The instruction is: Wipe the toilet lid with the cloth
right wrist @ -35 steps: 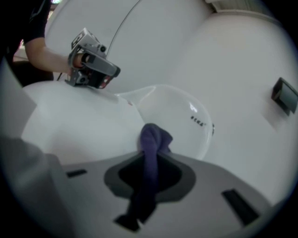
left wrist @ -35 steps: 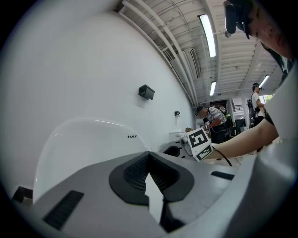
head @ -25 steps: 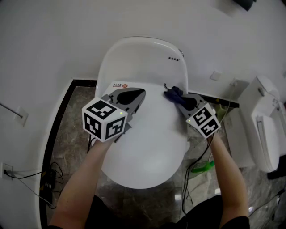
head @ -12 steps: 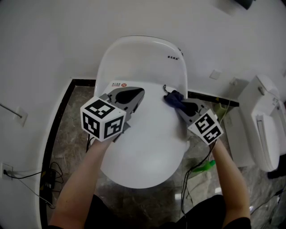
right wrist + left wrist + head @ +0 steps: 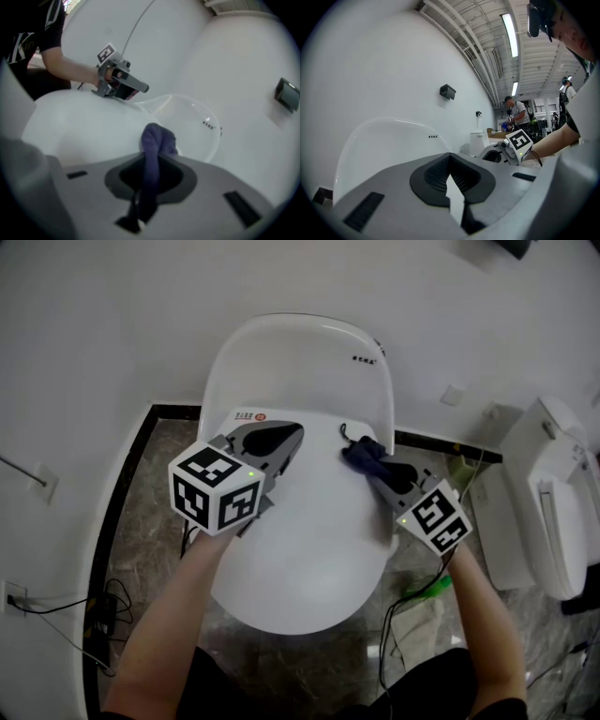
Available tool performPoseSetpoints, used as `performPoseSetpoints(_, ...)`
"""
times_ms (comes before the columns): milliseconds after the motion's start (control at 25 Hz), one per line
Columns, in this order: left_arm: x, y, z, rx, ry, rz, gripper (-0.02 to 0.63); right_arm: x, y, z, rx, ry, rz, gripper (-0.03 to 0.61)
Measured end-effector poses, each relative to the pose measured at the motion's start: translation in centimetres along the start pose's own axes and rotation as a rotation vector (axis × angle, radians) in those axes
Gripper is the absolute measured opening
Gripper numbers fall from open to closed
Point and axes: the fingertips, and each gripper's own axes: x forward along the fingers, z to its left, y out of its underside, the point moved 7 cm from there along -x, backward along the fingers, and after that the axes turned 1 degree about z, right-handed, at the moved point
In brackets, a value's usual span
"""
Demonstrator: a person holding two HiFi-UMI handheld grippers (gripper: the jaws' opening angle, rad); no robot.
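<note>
The white toilet lid [image 5: 309, 549] lies closed below the rounded white back part [image 5: 300, 362]. A dark blue cloth [image 5: 361, 450] sits bunched on the lid's far right, and my right gripper [image 5: 373, 465] is shut on it. In the right gripper view the cloth [image 5: 157, 138] runs up between the jaws onto the lid [image 5: 79, 126]. My left gripper [image 5: 289, 435] rests on the lid's far left, shut with nothing in it; its jaws [image 5: 451, 178] show only a thin white slit. The left gripper [image 5: 140, 86] also appears in the right gripper view.
A second white toilet [image 5: 553, 502] stands at the right. Cables [image 5: 412, 615] and a green object [image 5: 427, 589] lie on the marble floor by the bowl. More wiring [image 5: 98, 615] lies at the left by the wall. People [image 5: 516, 112] stand far off.
My right gripper has drawn back toward me and a little right, dragging the cloth over the lid. The left gripper has stayed where it was.
</note>
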Motion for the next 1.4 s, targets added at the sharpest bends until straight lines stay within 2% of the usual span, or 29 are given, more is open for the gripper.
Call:
performPoseSetpoints(160, 0.0, 0.0, 0.0, 0.001, 0.0, 0.0, 0.014, -0.3, -0.2, 0.7, -0.021, -0.004, 0.0, 0.067)
performPoseSetpoints(760, 0.0, 0.0, 0.0, 0.002, -0.001, -0.004, 0.014, -2.8, -0.5, 3.4, 0.006, -0.023, -0.054, 0.067)
performPoseSetpoints(1400, -0.1, 0.0, 0.0, 0.003, 0.0, -0.008, 0.014, -5.0, -1.0, 5.9, -0.013, -0.064, -0.051, 0.067)
